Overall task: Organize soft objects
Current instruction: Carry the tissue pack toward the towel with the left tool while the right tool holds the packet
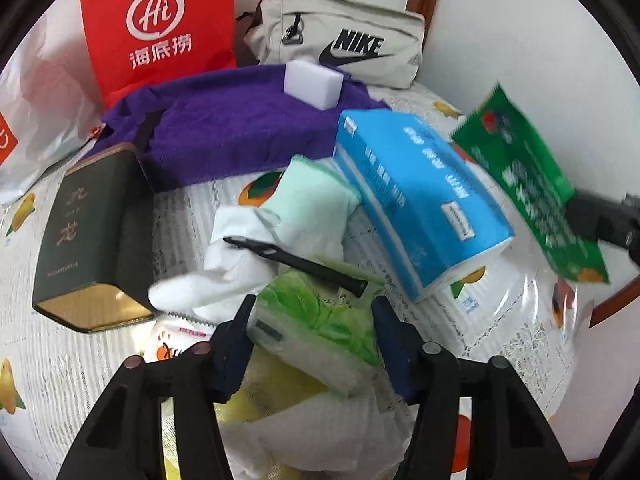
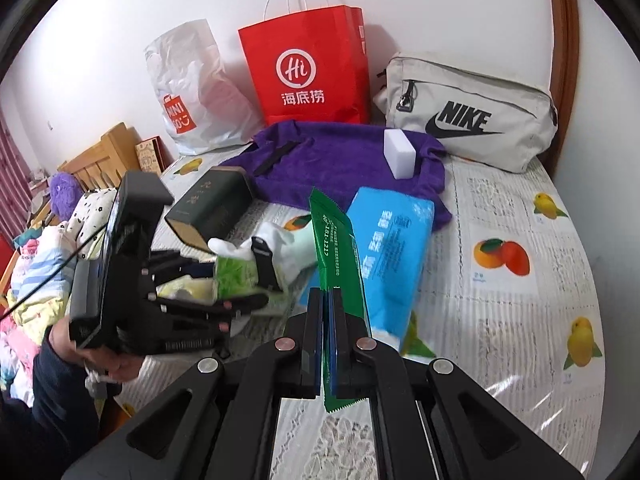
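Note:
My left gripper (image 1: 314,312) is open around a green-and-white tissue pack (image 1: 316,320) that lies between its fingers; whether they touch it I cannot tell. White and mint socks (image 1: 276,220) with a black clip lie just beyond. My right gripper (image 2: 329,304) is shut on a flat green packet (image 2: 334,240), held above the table; the packet also shows in the left wrist view (image 1: 528,176). A blue tissue pack (image 1: 420,196) (image 2: 392,248) lies in the middle. A purple towel (image 1: 240,124) (image 2: 340,160) carries a white sponge (image 1: 314,84) (image 2: 402,154).
A dark green tin box (image 1: 92,236) (image 2: 212,204) lies at the left. A red paper bag (image 2: 308,68), a white plastic bag (image 2: 192,88) and a beige Nike pouch (image 2: 468,112) stand at the back wall. The table (image 2: 520,320) has a fruit-print cover.

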Demonstrator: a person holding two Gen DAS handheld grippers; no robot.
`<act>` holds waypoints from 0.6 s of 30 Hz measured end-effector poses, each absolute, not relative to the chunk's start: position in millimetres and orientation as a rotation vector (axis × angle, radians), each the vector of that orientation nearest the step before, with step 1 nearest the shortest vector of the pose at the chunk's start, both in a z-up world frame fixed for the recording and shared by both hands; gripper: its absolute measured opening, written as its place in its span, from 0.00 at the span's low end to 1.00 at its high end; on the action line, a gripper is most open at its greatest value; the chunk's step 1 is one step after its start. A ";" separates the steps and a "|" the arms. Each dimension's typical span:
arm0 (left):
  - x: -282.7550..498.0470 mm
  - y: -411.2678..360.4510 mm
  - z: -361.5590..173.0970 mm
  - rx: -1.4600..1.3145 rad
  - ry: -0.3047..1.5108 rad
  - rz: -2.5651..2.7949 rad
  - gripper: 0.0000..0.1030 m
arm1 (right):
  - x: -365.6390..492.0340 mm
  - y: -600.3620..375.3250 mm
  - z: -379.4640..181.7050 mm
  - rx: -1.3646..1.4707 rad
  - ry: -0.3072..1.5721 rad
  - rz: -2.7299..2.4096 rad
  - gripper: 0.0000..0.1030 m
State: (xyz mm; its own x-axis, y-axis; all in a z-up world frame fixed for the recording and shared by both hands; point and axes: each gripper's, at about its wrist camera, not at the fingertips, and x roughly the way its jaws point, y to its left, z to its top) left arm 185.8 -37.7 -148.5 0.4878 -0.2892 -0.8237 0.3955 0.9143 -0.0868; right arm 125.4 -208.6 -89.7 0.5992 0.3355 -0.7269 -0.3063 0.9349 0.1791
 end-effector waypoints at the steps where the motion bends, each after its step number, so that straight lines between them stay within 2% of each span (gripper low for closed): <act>1: 185.6 -36.1 -145.0 0.111 0.970 -0.416 0.51 | 123.0 -209.3 -90.3 0.038 0.851 0.377 0.02; 18: 160.0 22.3 -86.5 -0.020 0.839 -0.306 0.50 | 83.4 -207.5 -121.3 0.015 0.924 0.415 0.02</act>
State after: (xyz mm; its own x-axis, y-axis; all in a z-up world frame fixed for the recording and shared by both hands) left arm 160.0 22.3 -86.5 0.6268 -0.2752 -0.7289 0.2592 0.9559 -0.1380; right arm 83.4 -207.5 -121.3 0.5296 0.3537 -0.7710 -0.3412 0.9210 0.1881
